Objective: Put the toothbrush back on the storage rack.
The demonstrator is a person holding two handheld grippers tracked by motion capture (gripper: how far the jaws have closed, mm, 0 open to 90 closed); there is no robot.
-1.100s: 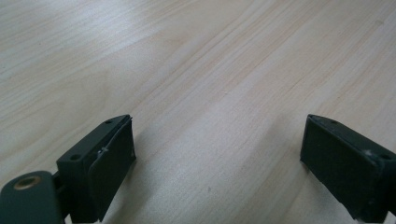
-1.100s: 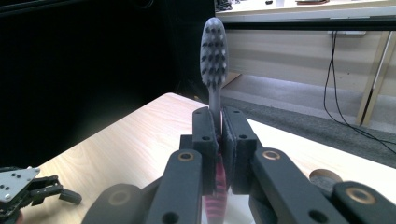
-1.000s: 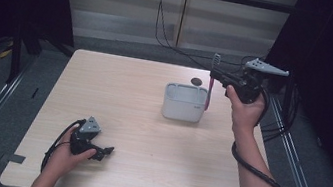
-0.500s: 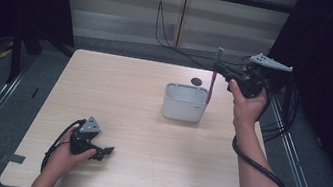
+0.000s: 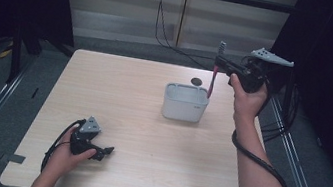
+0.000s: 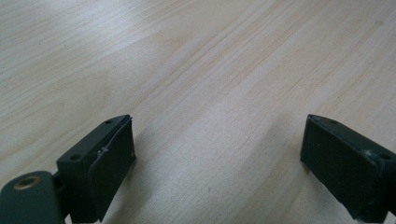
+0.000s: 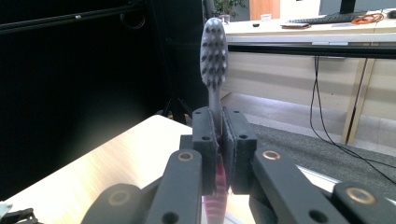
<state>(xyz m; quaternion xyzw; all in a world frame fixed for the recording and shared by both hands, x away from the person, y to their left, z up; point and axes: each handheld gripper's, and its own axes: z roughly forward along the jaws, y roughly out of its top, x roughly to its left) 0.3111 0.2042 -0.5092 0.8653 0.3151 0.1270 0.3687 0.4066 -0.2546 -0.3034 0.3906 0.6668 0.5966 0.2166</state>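
My right gripper [image 5: 220, 62] is raised above the table's far right, shut on a toothbrush [image 5: 214, 76] held upright. Its grey bristle head [image 7: 213, 44] points up and its pink handle [image 7: 215, 191] hangs down just over the right rim of a white rectangular holder [image 5: 184, 103] standing on the table. My left gripper [image 5: 105, 152] rests on the wooden table [image 5: 119, 91] near the front left, jaws wide open with only bare wood between its pads [image 6: 109, 163].
A small dark round spot [image 5: 196, 82] lies on the table behind the holder. Black curtains flank both sides, and cables run along the floor behind the table and at its right edge.
My right gripper has turned the toothbrush from tilted to upright and shifted slightly right, bringing the handle over the holder's right rim. The left gripper has not moved.
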